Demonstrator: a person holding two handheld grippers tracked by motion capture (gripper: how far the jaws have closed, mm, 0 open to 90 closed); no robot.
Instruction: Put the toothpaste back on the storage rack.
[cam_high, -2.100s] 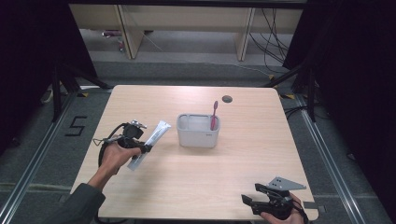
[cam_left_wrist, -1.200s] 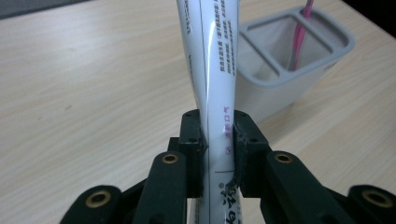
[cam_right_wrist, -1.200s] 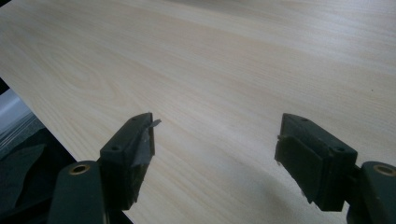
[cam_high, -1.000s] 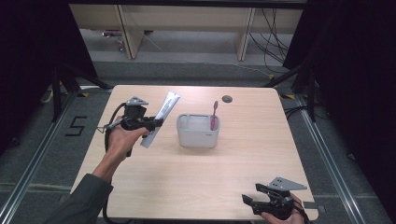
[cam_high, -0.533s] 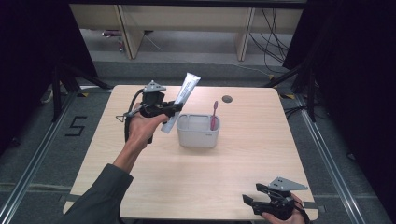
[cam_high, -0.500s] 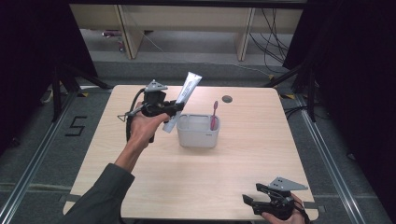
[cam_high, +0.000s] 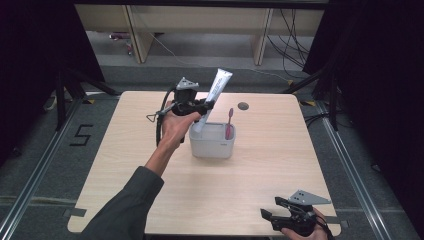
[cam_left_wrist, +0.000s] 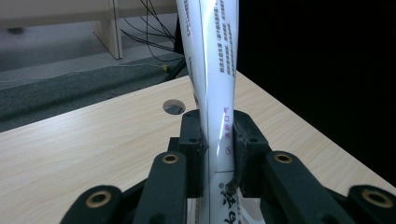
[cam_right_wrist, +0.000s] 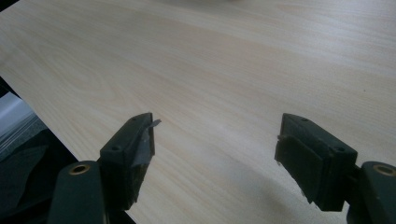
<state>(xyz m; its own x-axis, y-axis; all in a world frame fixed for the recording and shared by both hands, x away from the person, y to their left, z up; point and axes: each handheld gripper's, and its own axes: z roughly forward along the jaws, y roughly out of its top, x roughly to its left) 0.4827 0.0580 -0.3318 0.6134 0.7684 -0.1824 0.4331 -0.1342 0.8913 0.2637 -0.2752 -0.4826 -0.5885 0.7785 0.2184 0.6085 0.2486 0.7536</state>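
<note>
Toothpaste tube (cam_high: 212, 99) sits clamped upright in my left gripper (cam_high: 206, 106) just above the grey bin (cam_high: 212, 141), probably to drop beside the toothbrush (cam_high: 229, 123), while my right gripper (cam_high: 281, 217) idles wide open.

Light wood-grain table (cam_high: 130, 150), squarish, rounded corners, standing on grey floor (cam_high: 45, 165) between metal rails. Round cable hole (cam_high: 243, 106) near far edge, right of centre; same hole visible in left gripper view (cam_left_wrist: 173, 107). Grey rectangular tub (cam_high: 212, 146) sits directly on tabletop, roughly centre, slightly toward far side. Pink toothbrush (cam_high: 229, 124) stands in tub at its right end, leaning on wall. Tabletop seen close in right gripper view (cam_right_wrist: 243, 65), bare grain.
</note>
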